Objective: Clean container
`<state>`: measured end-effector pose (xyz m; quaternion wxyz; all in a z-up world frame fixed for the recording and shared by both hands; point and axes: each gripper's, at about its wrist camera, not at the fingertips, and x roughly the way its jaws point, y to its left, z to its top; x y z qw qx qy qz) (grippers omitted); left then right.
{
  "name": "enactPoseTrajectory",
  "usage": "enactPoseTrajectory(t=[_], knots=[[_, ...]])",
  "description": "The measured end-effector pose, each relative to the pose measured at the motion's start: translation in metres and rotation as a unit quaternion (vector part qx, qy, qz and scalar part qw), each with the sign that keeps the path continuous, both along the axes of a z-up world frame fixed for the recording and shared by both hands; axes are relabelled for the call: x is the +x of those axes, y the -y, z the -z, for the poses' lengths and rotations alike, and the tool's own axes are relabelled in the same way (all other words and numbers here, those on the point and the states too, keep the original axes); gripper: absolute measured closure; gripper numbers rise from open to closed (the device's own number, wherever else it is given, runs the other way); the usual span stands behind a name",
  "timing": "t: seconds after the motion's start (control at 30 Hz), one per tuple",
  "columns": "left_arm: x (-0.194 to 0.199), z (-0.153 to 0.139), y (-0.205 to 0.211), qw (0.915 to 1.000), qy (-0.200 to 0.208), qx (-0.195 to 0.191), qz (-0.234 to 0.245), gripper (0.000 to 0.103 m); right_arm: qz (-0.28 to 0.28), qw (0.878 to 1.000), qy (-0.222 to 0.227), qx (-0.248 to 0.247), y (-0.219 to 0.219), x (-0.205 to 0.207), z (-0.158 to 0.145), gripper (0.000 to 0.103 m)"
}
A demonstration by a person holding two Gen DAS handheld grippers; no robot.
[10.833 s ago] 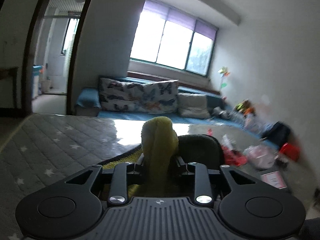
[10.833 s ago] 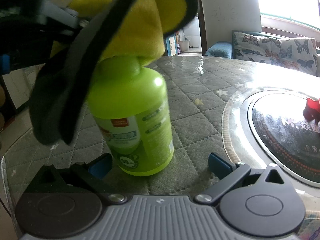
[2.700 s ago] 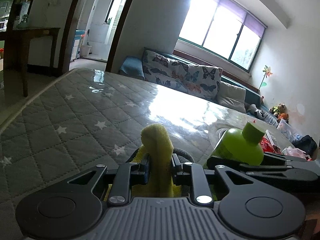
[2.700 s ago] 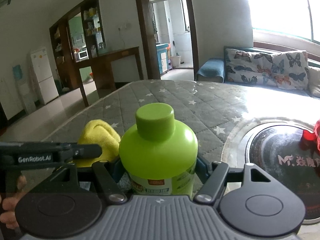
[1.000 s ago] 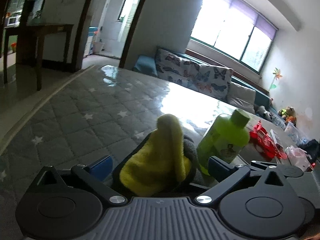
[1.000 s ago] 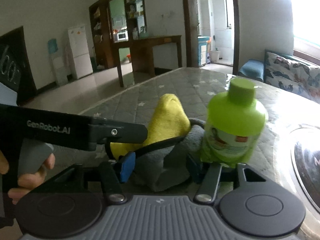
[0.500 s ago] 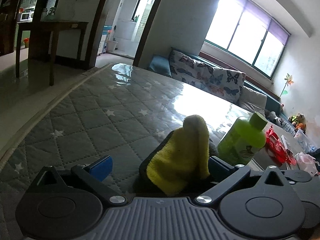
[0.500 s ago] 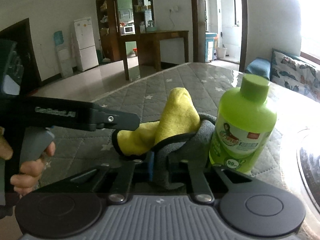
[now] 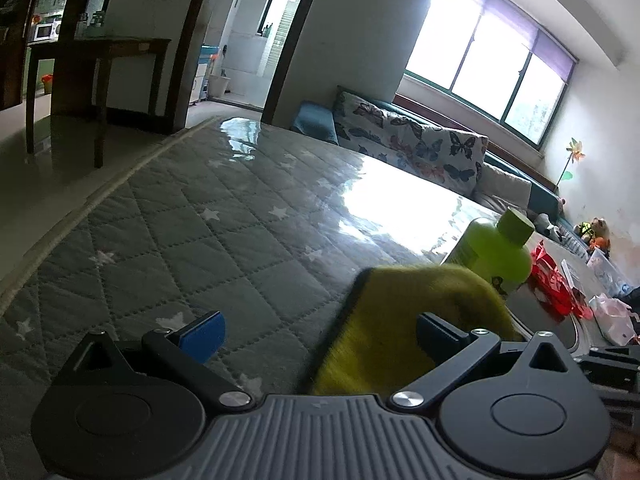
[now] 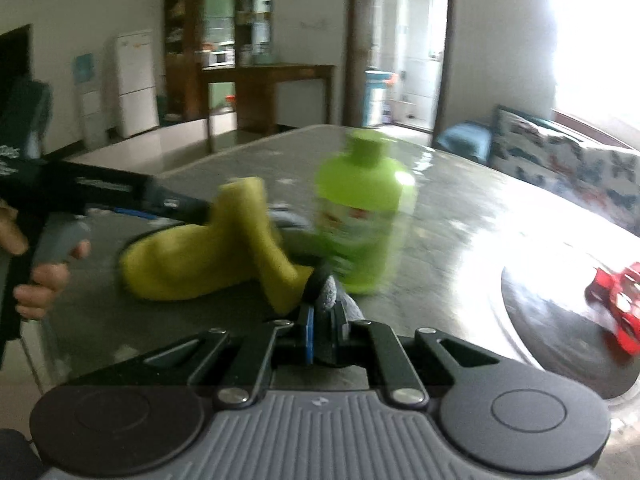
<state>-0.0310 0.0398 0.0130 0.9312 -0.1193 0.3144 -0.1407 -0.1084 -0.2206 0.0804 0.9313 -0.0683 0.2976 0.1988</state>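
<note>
The right gripper (image 10: 322, 330) is clenched on the grey edge of a yellow cloth (image 10: 224, 252), which slumps on the quilted table (image 9: 208, 240) just beside a lime-green bottle (image 10: 362, 216). The bottle stands upright, capped, with a printed label; its contents are not visible. The left gripper (image 9: 320, 330) is spread wide, gripping nothing. A red toy (image 10: 618, 306) lies farther right, a sofa (image 9: 412, 146) beyond.

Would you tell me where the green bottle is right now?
The green bottle stands upright on the quilted table, just right of the yellow cloth in the right wrist view, with nothing gripping it.
</note>
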Motion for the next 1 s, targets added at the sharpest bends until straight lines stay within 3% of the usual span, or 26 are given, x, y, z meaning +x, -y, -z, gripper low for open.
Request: enactPoseTrajectory(t=[0.23, 0.43, 0.57, 0.63, 0.83, 1.0], knots=[[0.0, 0.002, 0.011, 0.9997, -0.006, -0.002, 0.023, 0.0, 0.09, 0.996, -0.005, 0.016, 0.043, 0.009, 0.002, 0.096], [-0.002, 0.001, 0.02, 0.9992, -0.002, 0.004, 0.041, 0.0, 0.101, 0.995, -0.01, -0.003, 0.047, 0.014, 0.002, 0.096], [-0.002, 0.002, 0.023, 0.9985, -0.004, 0.001, 0.054, 0.0, 0.119, 0.993, -0.01, 0.012, 0.058, 0.014, -0.002, 0.091], [-0.003, 0.004, 0.026, 0.9981, -0.005, 0.004, 0.061, 0.0, 0.119, 0.992, -0.004, 0.027, 0.064, 0.009, -0.007, 0.072], [-0.002, 0.008, 0.035, 0.9974, -0.012, 0.001, 0.07, 0.0, 0.077, 0.995, 0.029, 0.058, 0.058, -0.01, -0.026, 0.049], [-0.002, 0.006, 0.035, 0.9977, -0.012, 0.001, 0.067, 0.0, 0.031, 0.998, 0.02, 0.056, 0.026, 0.0, -0.013, 0.044]])
